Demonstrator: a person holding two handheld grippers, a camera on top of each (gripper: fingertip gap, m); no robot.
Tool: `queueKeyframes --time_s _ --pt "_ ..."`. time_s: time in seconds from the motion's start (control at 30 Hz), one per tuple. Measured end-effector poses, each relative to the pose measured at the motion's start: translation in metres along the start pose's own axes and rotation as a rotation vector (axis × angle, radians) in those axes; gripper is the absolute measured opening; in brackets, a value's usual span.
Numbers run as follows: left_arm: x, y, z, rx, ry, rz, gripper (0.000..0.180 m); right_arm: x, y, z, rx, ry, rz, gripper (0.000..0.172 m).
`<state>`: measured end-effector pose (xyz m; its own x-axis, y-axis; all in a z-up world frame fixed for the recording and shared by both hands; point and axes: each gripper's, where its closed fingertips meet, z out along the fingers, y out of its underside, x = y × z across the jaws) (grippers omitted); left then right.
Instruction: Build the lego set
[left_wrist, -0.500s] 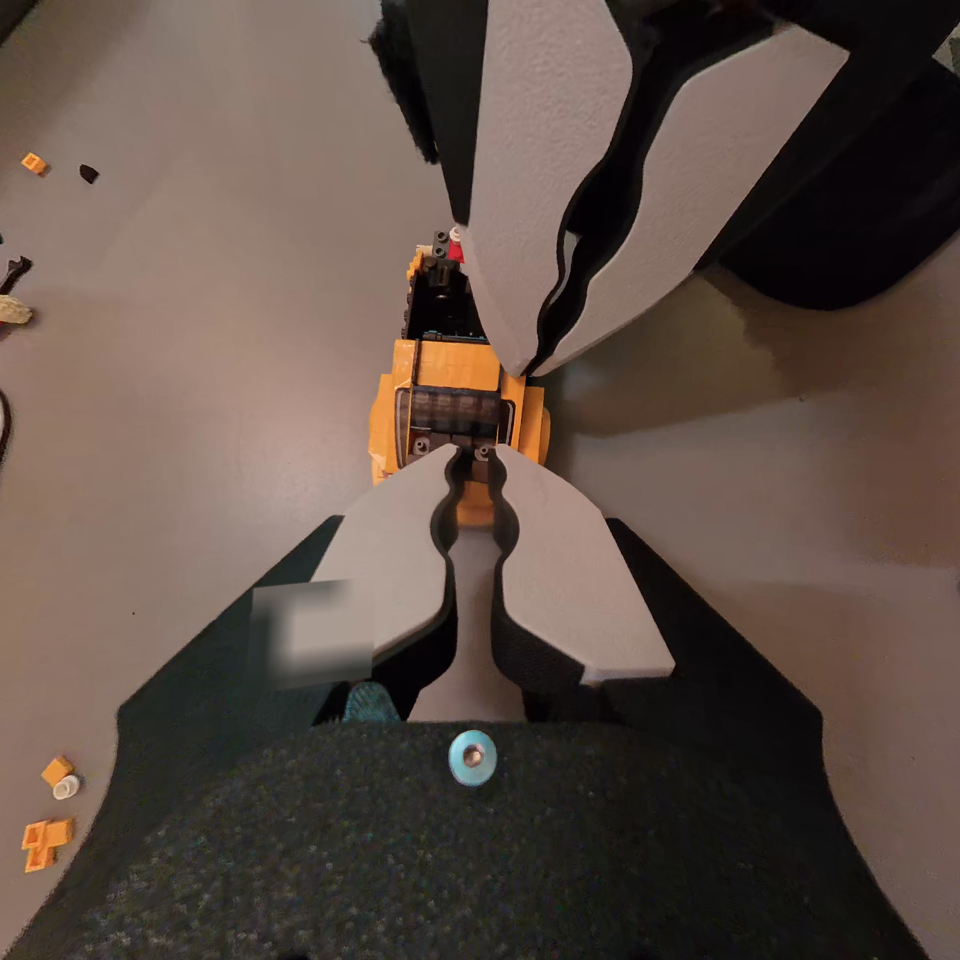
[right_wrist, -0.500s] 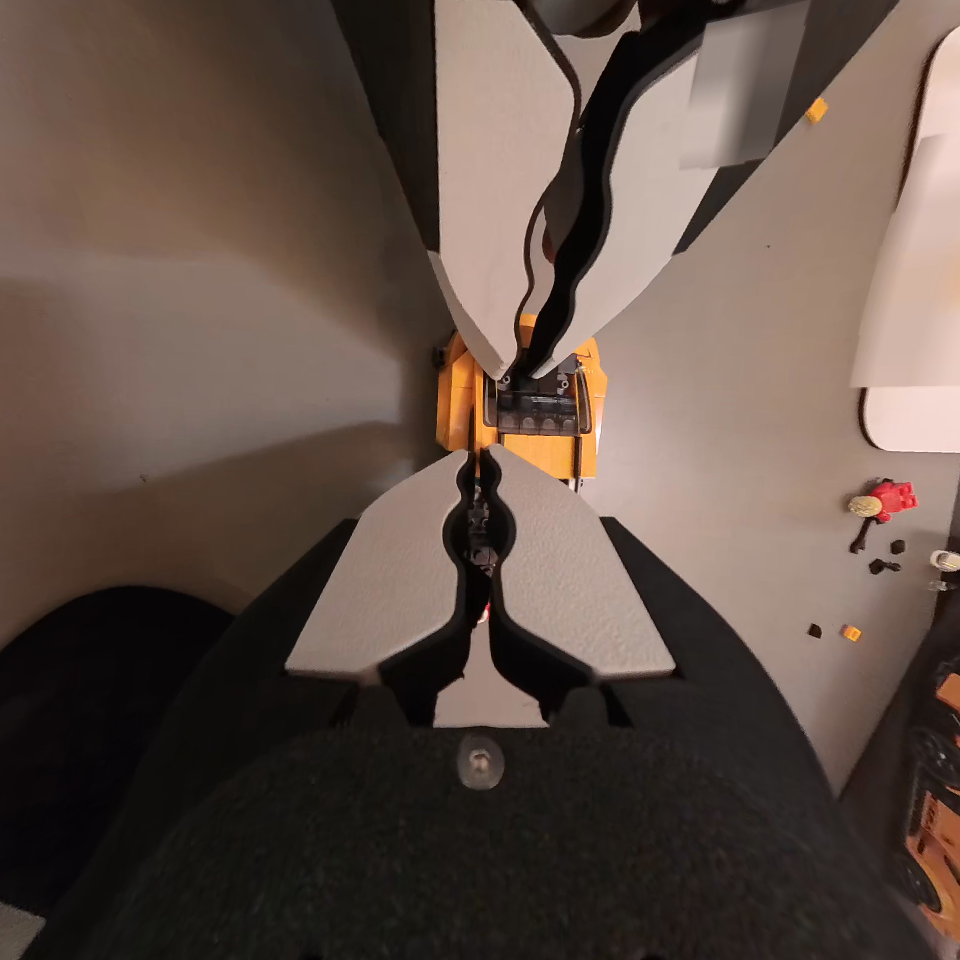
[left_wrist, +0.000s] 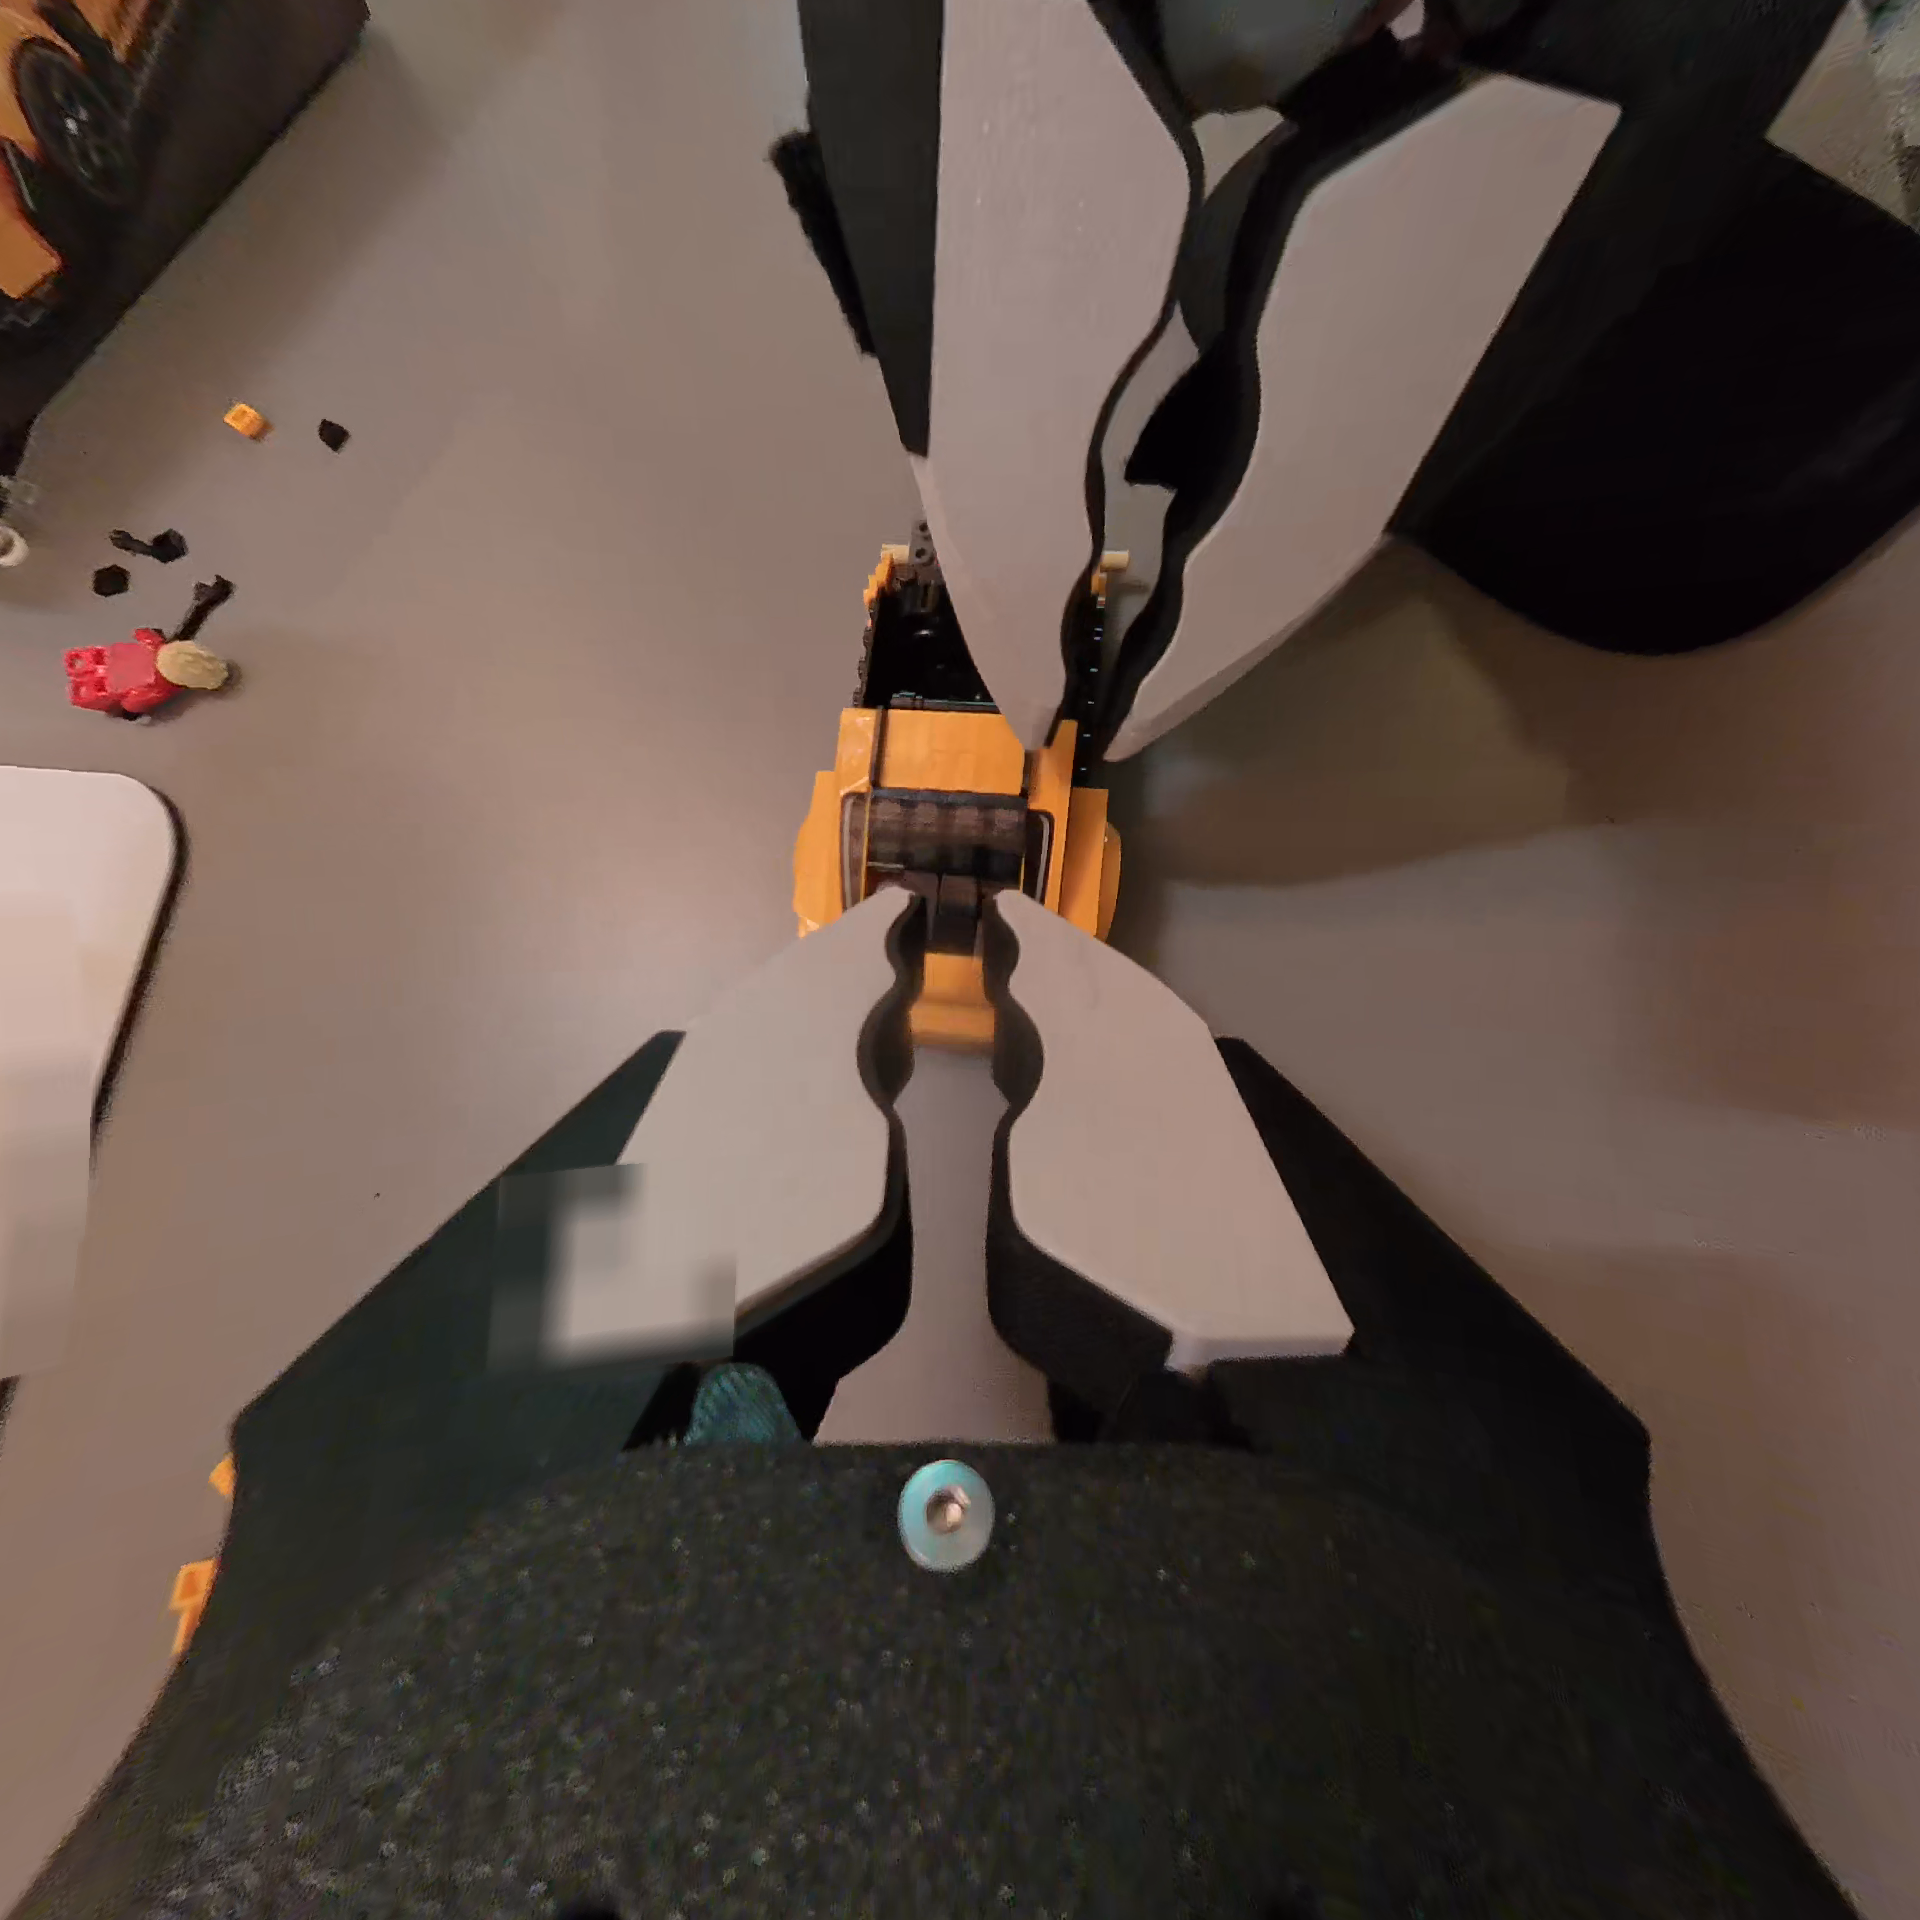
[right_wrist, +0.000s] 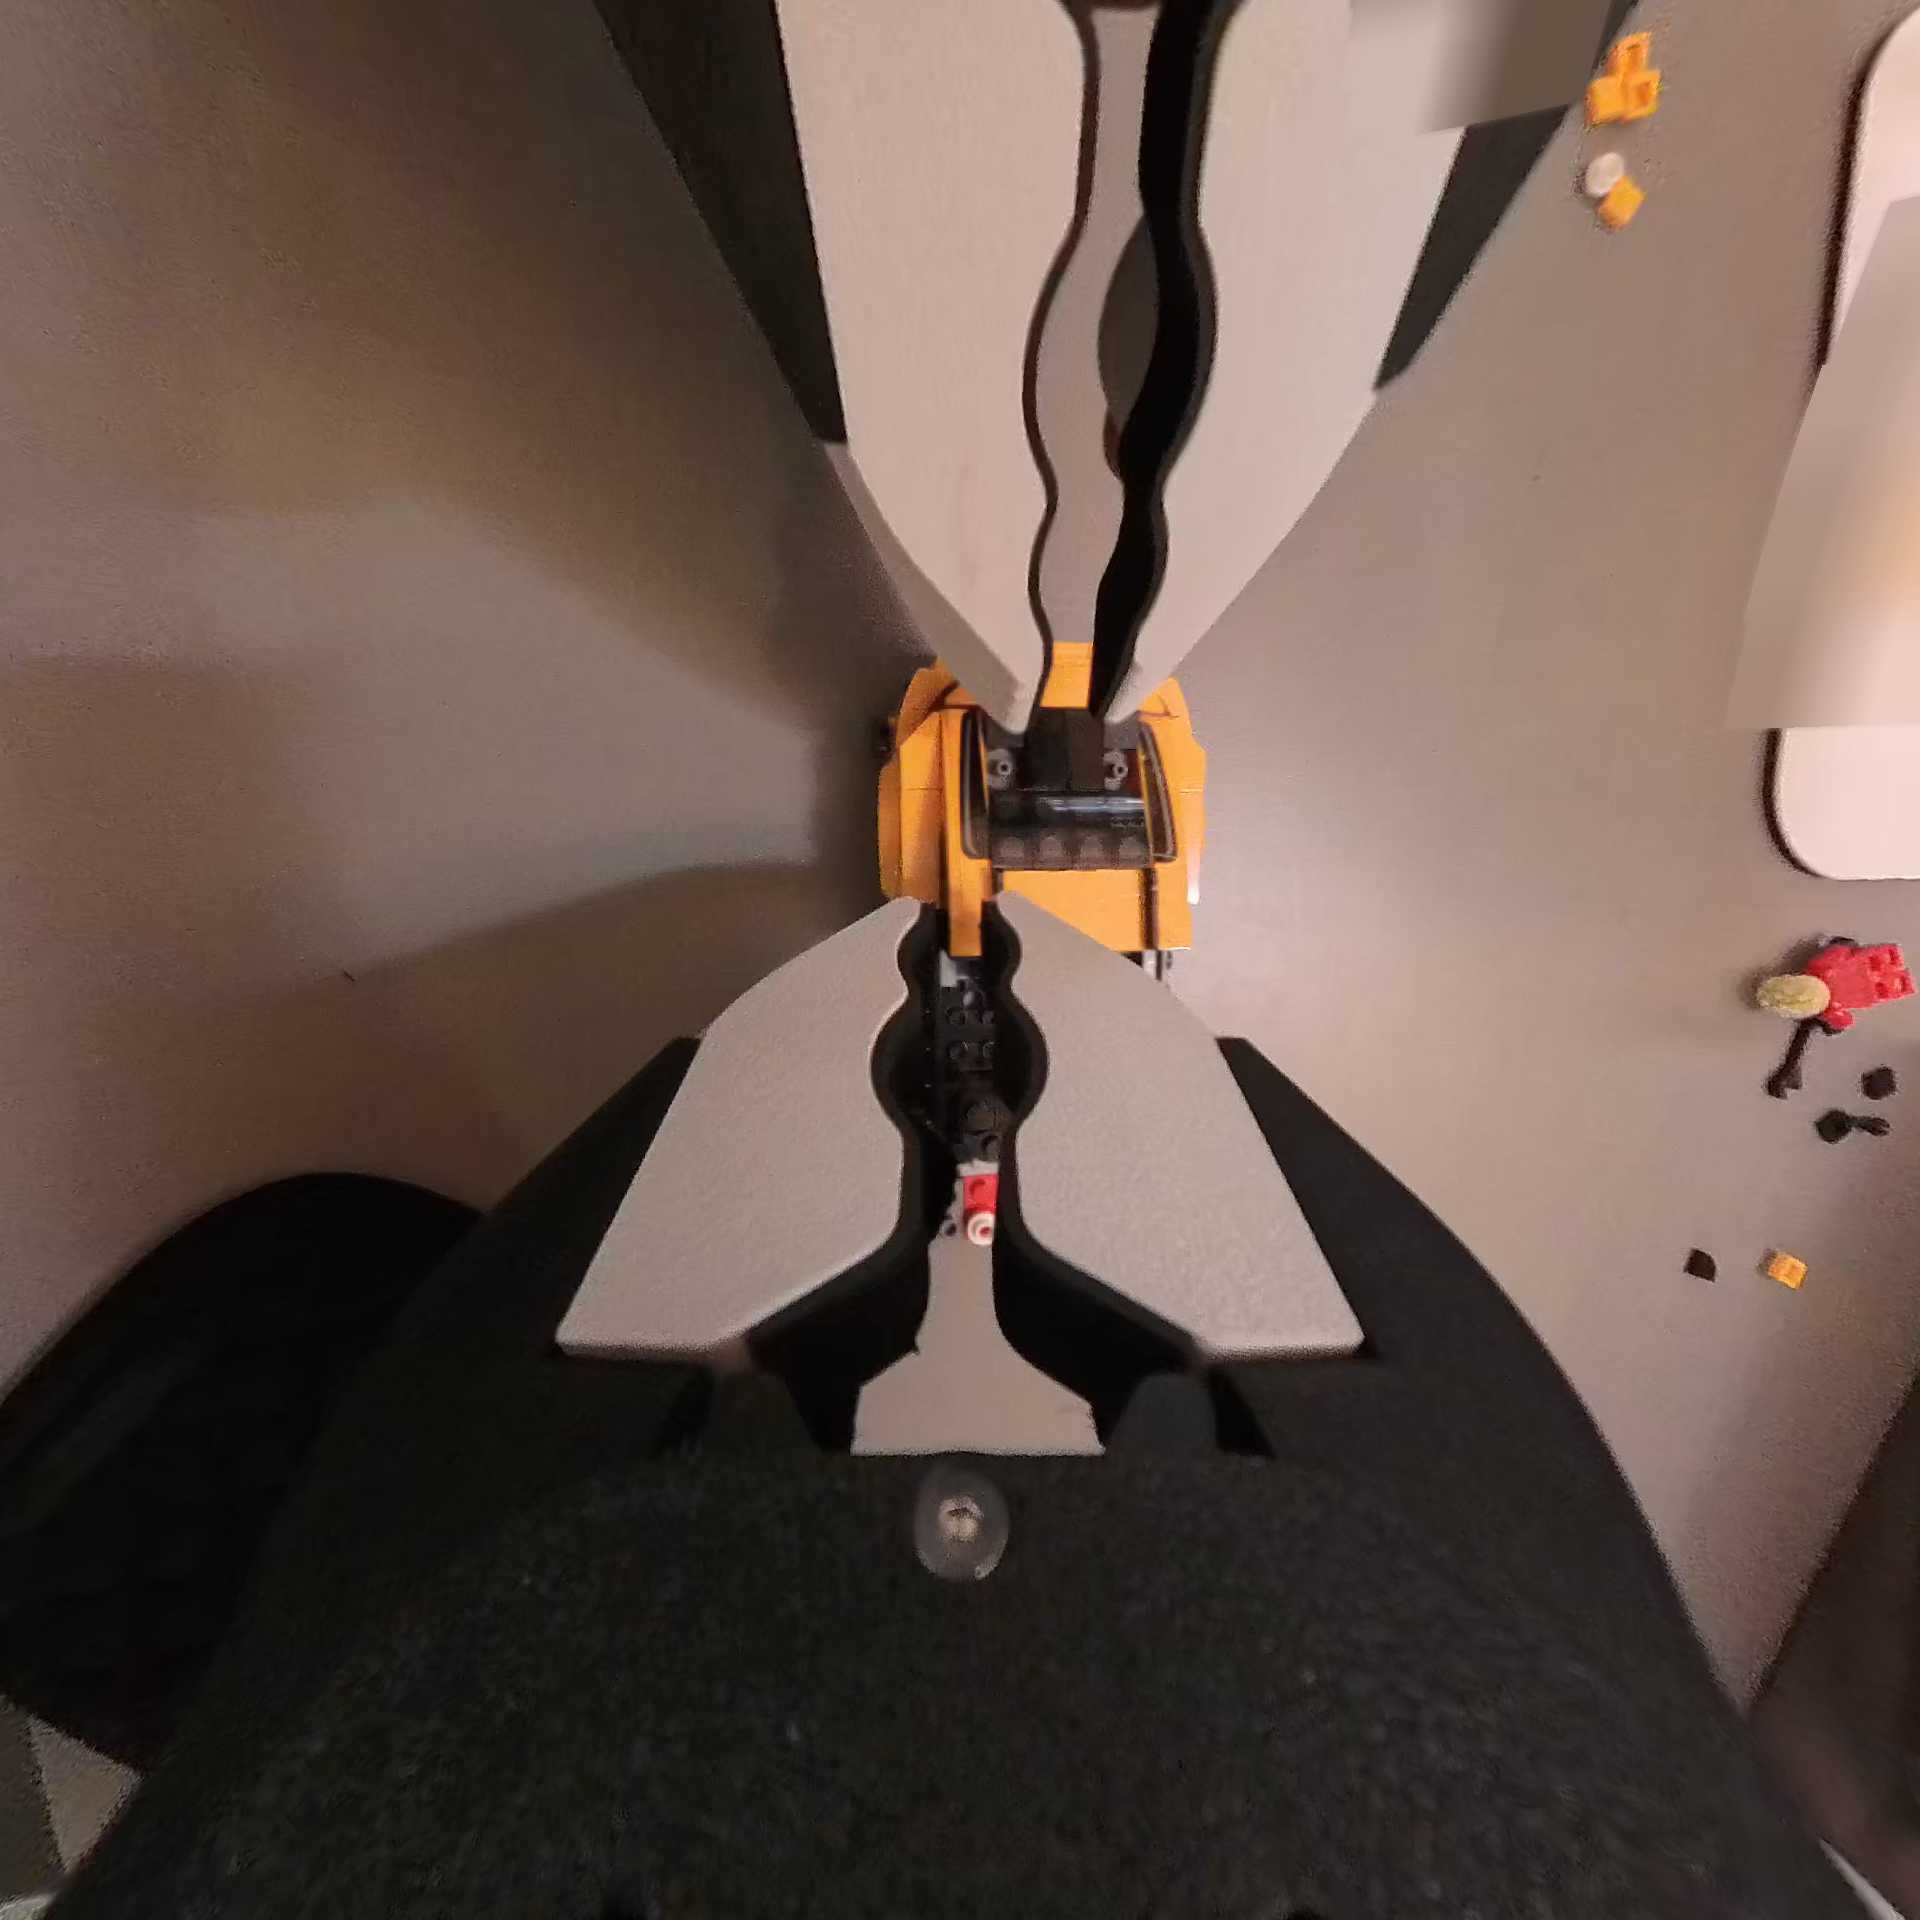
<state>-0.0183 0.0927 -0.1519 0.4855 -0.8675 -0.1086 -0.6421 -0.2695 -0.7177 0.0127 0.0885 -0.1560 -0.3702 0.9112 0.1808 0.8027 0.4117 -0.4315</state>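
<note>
One orange brick-built toy car (left_wrist: 951, 821) sits on the grey desk (left_wrist: 520, 935), with both grippers meeting over it from opposite ends. The left gripper (left_wrist: 948, 914) has its jaws narrow, closed on a small dark piece at the car's near end, just below the dark windscreen. The right gripper (right_wrist: 961, 920) comes in from the far end; its jaws are narrow too, pinching a thin orange strip of the car's body, with the black studded chassis running back between its fingers (right_wrist: 790, 1122).

Off to the side lie one red figure with a tan head (left_wrist: 140, 670), about four small black bits (left_wrist: 145, 545) and one lone orange stud (left_wrist: 246, 419) next to another black chip. Two more orange pieces (right_wrist: 1621, 88) and one whitish round stud (right_wrist: 1603, 171) sit apart. One white rounded board (left_wrist: 83, 1039) lies at the desk's edge. Each gripper points down steeply onto the car, tips facing each other.
</note>
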Motion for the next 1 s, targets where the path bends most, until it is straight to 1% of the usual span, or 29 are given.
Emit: queueKeyframes --time_s 0.1,0.23,0.37,0.53,0.73,0.83,0.87,0.93,1.0 --pt "0.004 0.003 -0.004 -0.014 0.016 0.012 0.008 -0.002 -0.002 -0.002 0.006 -0.010 -0.010 0.011" --pt "0.014 0.008 0.003 -0.039 0.036 0.051 0.009 -0.005 0.002 0.007 -0.024 0.000 -0.044 0.012" --pt "0.021 0.003 0.009 -0.022 0.048 0.070 0.009 -0.002 0.002 0.007 -0.022 0.016 -0.036 0.009" --pt "0.022 0.005 0.016 -0.035 0.037 0.071 0.008 0.001 0.001 0.008 -0.006 0.030 -0.026 0.002" --pt "0.020 0.005 0.016 -0.036 0.027 0.053 0.004 0.001 -0.003 0.012 -0.009 0.047 -0.061 0.001" --pt "0.020 0.006 0.016 -0.036 0.029 0.051 0.001 0.002 -0.003 0.012 -0.003 0.042 -0.044 0.001" --pt "0.020 0.006 0.016 -0.033 0.032 0.050 0.002 0.001 -0.003 0.011 0.003 0.036 -0.035 0.002" --pt "0.021 0.006 0.016 -0.033 0.042 0.054 0.007 0.000 -0.001 0.008 0.010 0.019 -0.021 0.011" --pt "0.019 0.004 0.013 -0.001 0.042 0.050 0.013 0.007 -0.005 -0.005 0.086 0.023 0.024 0.017"
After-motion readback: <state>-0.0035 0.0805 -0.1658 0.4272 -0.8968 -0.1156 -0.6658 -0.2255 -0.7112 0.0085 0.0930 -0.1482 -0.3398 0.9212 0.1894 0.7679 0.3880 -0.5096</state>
